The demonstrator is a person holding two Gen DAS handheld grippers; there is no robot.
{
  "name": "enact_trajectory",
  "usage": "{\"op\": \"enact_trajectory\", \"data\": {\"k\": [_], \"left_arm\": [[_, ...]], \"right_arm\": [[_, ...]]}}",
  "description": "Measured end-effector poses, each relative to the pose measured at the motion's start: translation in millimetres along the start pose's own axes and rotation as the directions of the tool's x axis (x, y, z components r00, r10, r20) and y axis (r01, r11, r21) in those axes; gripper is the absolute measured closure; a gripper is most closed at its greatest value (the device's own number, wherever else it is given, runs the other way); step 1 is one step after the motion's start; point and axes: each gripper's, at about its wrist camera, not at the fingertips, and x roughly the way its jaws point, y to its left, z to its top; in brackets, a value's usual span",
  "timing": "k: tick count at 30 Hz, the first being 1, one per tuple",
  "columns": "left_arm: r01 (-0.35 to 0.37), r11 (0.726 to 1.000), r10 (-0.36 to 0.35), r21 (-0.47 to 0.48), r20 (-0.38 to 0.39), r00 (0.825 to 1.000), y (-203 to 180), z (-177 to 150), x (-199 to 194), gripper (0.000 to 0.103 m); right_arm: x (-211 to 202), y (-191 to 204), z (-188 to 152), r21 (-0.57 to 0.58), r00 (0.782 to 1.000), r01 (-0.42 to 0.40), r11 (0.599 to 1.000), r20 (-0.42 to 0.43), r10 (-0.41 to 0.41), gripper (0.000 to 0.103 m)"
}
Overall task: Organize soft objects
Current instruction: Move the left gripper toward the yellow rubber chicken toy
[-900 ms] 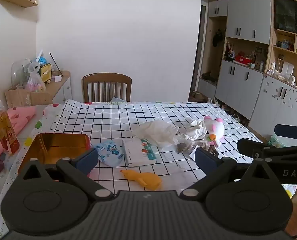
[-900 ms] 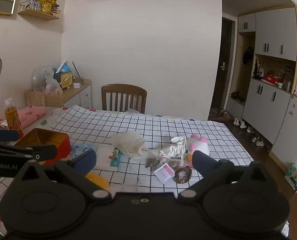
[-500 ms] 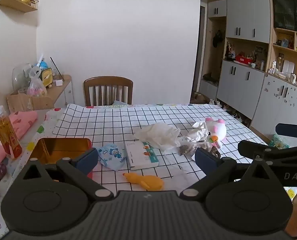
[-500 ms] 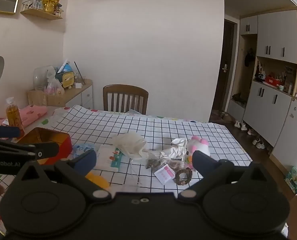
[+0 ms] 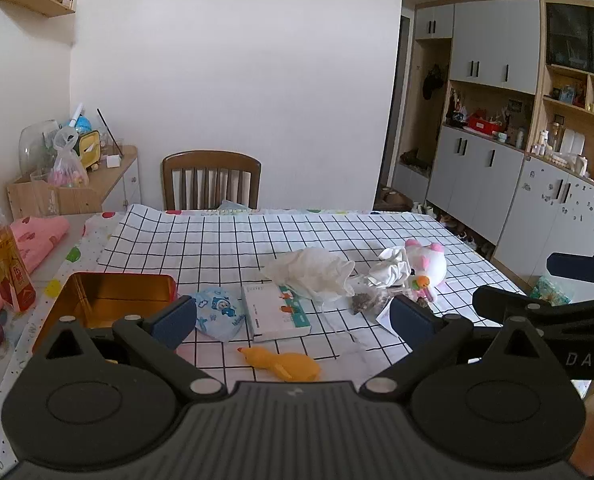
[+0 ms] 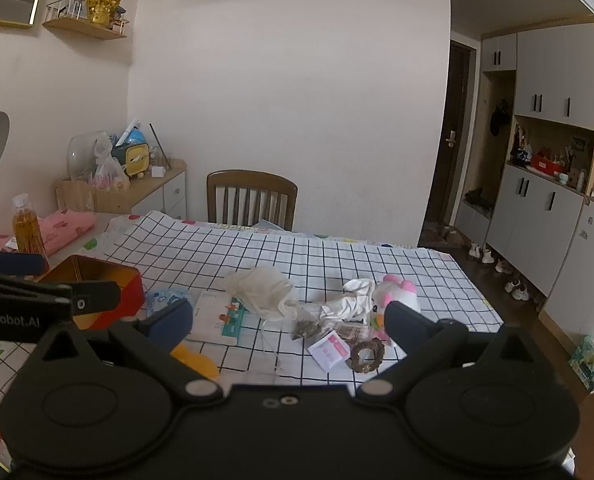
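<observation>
Soft things lie on the checked tablecloth (image 5: 217, 248): a yellow rubber duck (image 5: 283, 363), a blue printed pouch (image 5: 219, 312), a crumpled white cloth (image 5: 311, 272), a white rag (image 5: 391, 266) and a pink-and-white plush toy (image 5: 427, 266). An open orange-red tin (image 5: 105, 300) stands at the left. My left gripper (image 5: 293, 316) is open and empty, held above the near table edge over the duck. My right gripper (image 6: 289, 320) is open and empty, back from the plush toy (image 6: 397, 294) and white cloth (image 6: 265, 286).
A white booklet (image 5: 275, 312), small packets (image 6: 329, 350) and a brown ring (image 6: 365, 356) lie among the soft things. A juice bottle (image 5: 3, 258) and pink cloth (image 5: 37, 236) sit at the left. A wooden chair (image 5: 211, 180) stands behind the table; cabinets line the right.
Both grippers have drawn back and risen slightly, so the table things sit a little farther away. Jaws have stayed open. Nothing on the table has moved.
</observation>
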Motion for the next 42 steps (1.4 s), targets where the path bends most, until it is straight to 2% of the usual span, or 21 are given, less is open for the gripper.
{"op": "enact_trajectory", "data": {"k": [9,15,23,36,42], "left_arm": [[0.009,1.0,-0.009,-0.002,0.013,1.0,0,2,-2,0.0],[0.057,0.998,-0.057,-0.014,0.015,0.998,0,3,-2,0.0],[0.089,0.996,-0.09,0.02,0.03,0.996,-5,6,-3,0.0],[0.106,0.994,-0.107,0.03,0.06,0.992,-12,11,0,0.0],[0.112,0.994,-0.113,0.012,0.04,0.993,-14,11,8,0.0]], "right_arm": [[2,-2,2,0.001,1.0,0.015,1.0,0.002,-0.015,0.002],[3,-2,0,0.01,1.0,0.02,1.0,-0.004,-0.02,0.004],[1,-5,0,0.025,1.0,0.029,0.999,0.01,-0.029,0.006],[-3,-9,0,0.027,0.999,0.027,0.999,0.027,-0.028,0.01],[-3,-14,1,0.024,0.999,0.028,0.999,0.034,-0.029,0.01]]}}
